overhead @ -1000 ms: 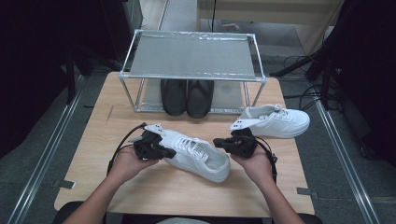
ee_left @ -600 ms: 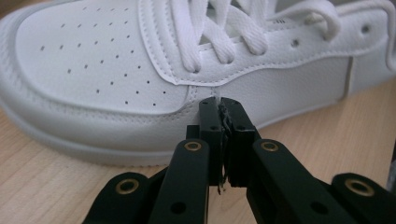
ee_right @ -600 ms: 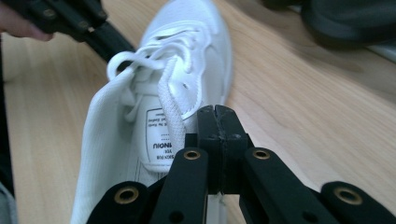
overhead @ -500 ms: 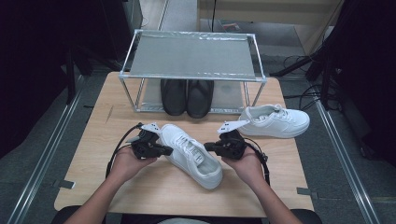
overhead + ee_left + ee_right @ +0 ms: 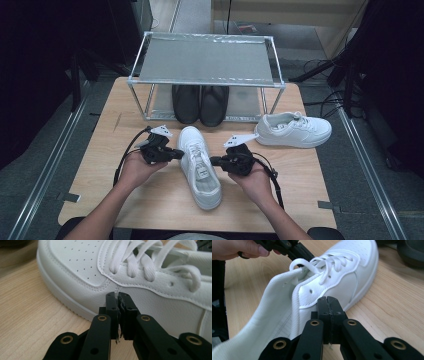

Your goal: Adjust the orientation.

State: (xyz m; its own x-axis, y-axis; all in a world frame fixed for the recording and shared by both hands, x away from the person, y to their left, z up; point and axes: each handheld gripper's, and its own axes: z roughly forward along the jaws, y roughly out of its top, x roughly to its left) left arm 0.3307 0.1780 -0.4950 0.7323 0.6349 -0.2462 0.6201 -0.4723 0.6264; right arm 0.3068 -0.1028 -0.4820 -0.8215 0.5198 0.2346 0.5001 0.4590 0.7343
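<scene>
A: Item one, your left gripper (image 5: 176, 154): jaws pressed together with nothing between them, tips touching the side of the white sneaker (image 5: 200, 166) just below the laces.

B: And the sneaker itself?

A: It lies flat on the wooden table (image 5: 100, 170) between your two grippers, toe toward the rack, heel toward you. Your right gripper (image 5: 214, 161) is likewise closed on nothing, tips against the sneaker's opposite side, near the collar.

B: Surroundings, left to right?

A: A metal-framed rack (image 5: 206, 60) with a grey mesh top stands beyond the toe; a pair of black shoes (image 5: 200, 103) sits under it. A second white sneaker (image 5: 295, 129) lies on its sole to your right, well apart.

B: Materials?

A: Pebbled white leather, perforated toe box, flat white laces, woven mesh lining inside.
</scene>
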